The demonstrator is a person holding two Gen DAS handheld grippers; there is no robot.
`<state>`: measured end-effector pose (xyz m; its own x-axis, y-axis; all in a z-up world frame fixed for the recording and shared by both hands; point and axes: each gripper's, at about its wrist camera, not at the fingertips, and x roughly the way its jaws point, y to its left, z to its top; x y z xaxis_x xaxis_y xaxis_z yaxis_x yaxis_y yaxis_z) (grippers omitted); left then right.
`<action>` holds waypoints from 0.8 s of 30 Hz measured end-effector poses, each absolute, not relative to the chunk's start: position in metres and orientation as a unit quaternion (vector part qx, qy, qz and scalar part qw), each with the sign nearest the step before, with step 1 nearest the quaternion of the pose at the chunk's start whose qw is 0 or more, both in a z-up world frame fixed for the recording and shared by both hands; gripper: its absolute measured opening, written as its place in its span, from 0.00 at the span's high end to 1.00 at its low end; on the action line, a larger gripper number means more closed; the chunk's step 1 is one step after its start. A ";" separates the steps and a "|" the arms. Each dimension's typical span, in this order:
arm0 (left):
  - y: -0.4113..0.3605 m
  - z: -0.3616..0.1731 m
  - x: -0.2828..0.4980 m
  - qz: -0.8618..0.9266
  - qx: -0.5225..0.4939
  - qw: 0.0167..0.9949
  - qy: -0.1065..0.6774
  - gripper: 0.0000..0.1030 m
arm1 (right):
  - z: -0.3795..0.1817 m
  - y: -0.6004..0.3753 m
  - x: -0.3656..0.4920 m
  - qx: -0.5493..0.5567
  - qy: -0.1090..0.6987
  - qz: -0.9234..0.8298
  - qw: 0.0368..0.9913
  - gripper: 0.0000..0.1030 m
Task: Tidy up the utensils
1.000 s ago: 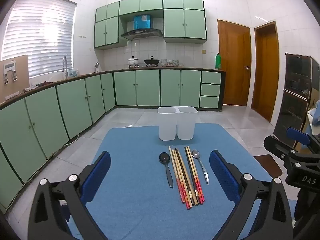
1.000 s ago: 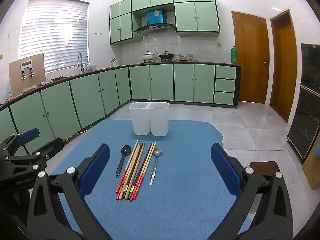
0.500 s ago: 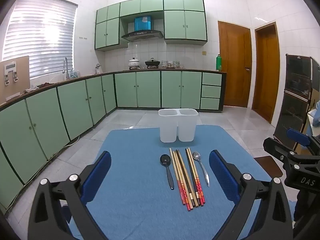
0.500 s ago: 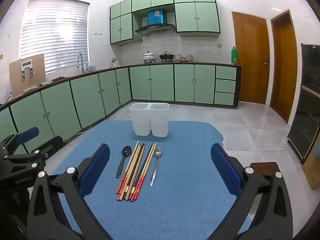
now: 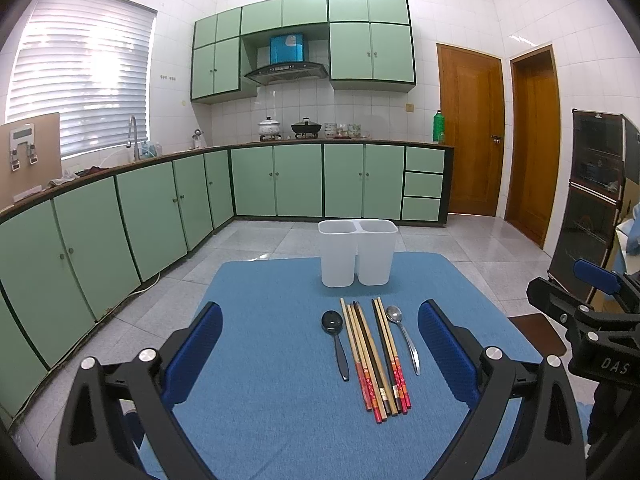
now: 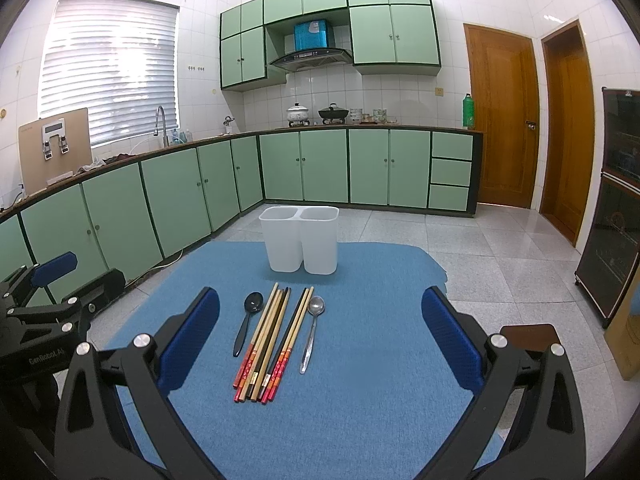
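Note:
A white two-compartment holder [image 5: 357,251] [image 6: 300,238] stands upright and empty at the far side of the blue mat [image 5: 272,380] [image 6: 360,380]. In front of it lie a black spoon [image 5: 335,338] [image 6: 247,322], several chopsticks [image 5: 374,354] [image 6: 270,342] side by side, and a metal spoon [image 5: 404,334] [image 6: 311,330]. My left gripper [image 5: 320,354] is open and empty, hovering above the mat short of the utensils. My right gripper [image 6: 320,338] is open and empty, to the right of the left one.
The mat covers a table with tiled floor around it. Green cabinets [image 5: 160,208] run along the left and back. A dark cabinet [image 6: 620,200] stands at the right. The right gripper's body [image 5: 588,332] shows in the left wrist view; the left gripper's body [image 6: 44,320] shows in the right wrist view.
Both views have shifted only slightly; the utensils and holder have not moved and both grippers stay open.

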<state>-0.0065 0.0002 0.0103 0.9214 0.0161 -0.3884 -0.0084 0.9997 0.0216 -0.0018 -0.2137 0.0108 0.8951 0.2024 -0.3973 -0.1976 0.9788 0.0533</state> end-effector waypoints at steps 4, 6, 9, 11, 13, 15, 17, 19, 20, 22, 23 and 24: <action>0.002 0.011 -0.006 0.007 0.009 0.980 0.199 0.07 | 0.011 -0.214 -0.002 0.006 0.204 0.103 0.973 0.05; 0.002 0.012 -0.005 0.007 0.009 0.980 0.198 0.07 | 0.011 -0.214 -0.002 0.006 0.204 0.103 0.973 0.05; 0.002 0.011 -0.005 0.006 0.008 0.980 0.199 0.07 | 0.011 -0.214 -0.002 0.006 0.204 0.103 0.973 0.05; 0.002 0.010 -0.006 0.007 0.009 0.980 0.199 0.07 | 0.011 -0.214 -0.002 0.006 0.204 0.103 0.973 0.05; 0.002 0.011 -0.005 0.007 0.008 0.980 0.198 0.07 | 0.011 -0.214 -0.002 0.006 0.204 0.103 0.973 0.05; 0.002 0.011 -0.005 0.006 0.009 0.980 0.199 0.07 | 0.010 -0.214 -0.002 0.006 0.204 0.103 0.974 0.05; 0.002 0.011 -0.006 0.007 0.008 0.980 0.198 0.07 | 0.010 -0.214 -0.002 0.006 0.204 0.103 0.973 0.05; 0.002 0.011 -0.005 0.007 0.008 0.980 0.199 0.07 | 0.010 -0.214 -0.002 0.006 0.204 0.103 0.973 0.05; 0.002 0.011 -0.006 0.007 0.009 0.980 0.199 0.07 | 0.010 -0.214 -0.002 0.006 0.205 0.103 0.973 0.05; 0.002 0.011 -0.006 0.007 0.008 0.980 0.198 0.07 | 0.012 -0.215 0.000 0.006 0.204 0.103 0.973 0.05; 0.002 0.011 -0.006 0.007 0.008 0.980 0.198 0.07 | 0.012 -0.215 0.000 0.006 0.205 0.103 0.973 0.05; 0.002 0.011 -0.006 0.007 0.009 0.980 0.198 0.07 | 0.012 -0.215 0.000 0.006 0.205 0.103 0.973 0.05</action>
